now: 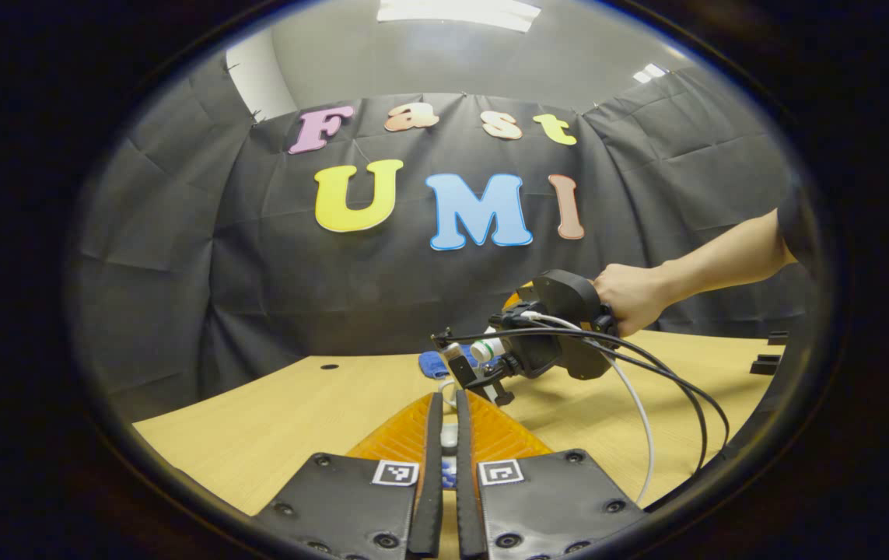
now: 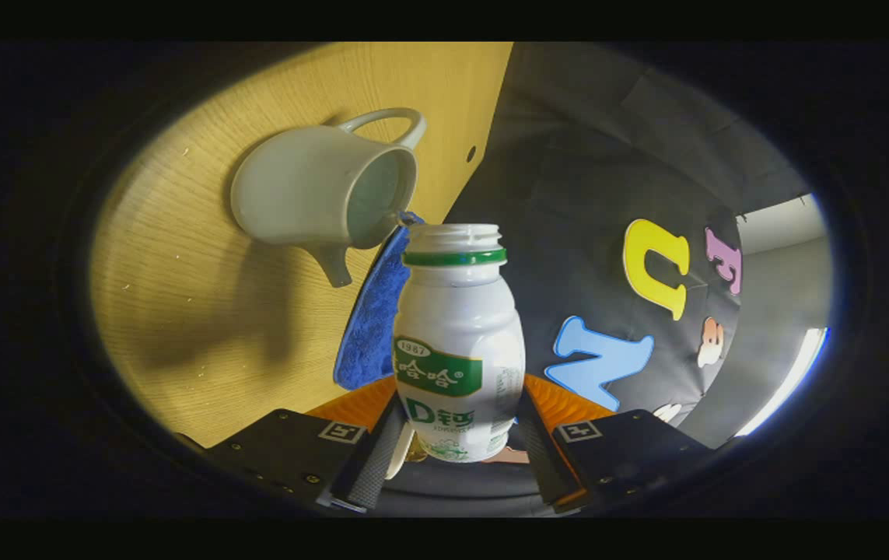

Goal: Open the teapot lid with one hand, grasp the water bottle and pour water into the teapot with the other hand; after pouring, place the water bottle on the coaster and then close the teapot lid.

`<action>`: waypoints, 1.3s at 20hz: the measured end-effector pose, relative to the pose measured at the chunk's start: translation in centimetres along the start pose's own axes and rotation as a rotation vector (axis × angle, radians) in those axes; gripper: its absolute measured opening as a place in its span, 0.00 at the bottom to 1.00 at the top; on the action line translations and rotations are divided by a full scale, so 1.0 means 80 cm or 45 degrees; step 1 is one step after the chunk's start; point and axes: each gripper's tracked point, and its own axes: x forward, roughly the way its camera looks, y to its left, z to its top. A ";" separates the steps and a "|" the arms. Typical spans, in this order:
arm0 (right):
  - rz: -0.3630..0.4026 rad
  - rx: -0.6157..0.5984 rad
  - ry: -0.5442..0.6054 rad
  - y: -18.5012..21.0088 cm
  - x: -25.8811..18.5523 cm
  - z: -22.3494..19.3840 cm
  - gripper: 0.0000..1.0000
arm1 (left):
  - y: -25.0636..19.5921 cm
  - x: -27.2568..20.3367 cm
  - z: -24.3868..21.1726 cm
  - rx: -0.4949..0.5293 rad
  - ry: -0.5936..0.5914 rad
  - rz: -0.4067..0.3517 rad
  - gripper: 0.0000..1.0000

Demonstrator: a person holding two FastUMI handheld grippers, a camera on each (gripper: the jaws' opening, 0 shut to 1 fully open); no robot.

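In the right gripper view, my right gripper point(image 2: 460, 445) is shut on the white water bottle point(image 2: 456, 342), both fingers pressing on its lower body. The bottle has a green label and an uncapped mouth. This view is rolled sideways, and the bottle's mouth points toward the white teapot point(image 2: 327, 190), which stands with its lid off beside the blue coaster point(image 2: 372, 319). In the left gripper view, my left gripper point(image 1: 448, 400) is held above the table, shut on a small white piece that looks like the teapot lid's knob point(image 1: 449, 439). Farther off, a hand point(image 1: 631, 299) holds the right gripper point(image 1: 477, 365) with the bottle point(image 1: 487, 350) over the coaster point(image 1: 435, 363).
The wooden table point(image 1: 273, 420) runs back to the black cloth wall. A small dark hole point(image 1: 328, 366) sits in the tabletop at the back left. Cables point(image 1: 646, 373) hang from the right gripper. Small black pieces point(image 1: 767, 362) lie at the table's right edge.
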 end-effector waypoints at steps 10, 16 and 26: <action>-0.020 -0.059 -0.011 -0.007 0.000 0.002 0.74 | 0.002 -0.001 0.000 0.001 0.000 0.003 0.18; -0.041 -0.119 -0.025 -0.014 -0.001 0.003 0.74 | 0.001 0.000 -0.001 0.003 0.003 0.000 0.18; -0.086 -0.214 -0.035 -0.032 0.000 0.002 0.74 | 0.001 -0.001 0.000 0.002 0.001 0.002 0.18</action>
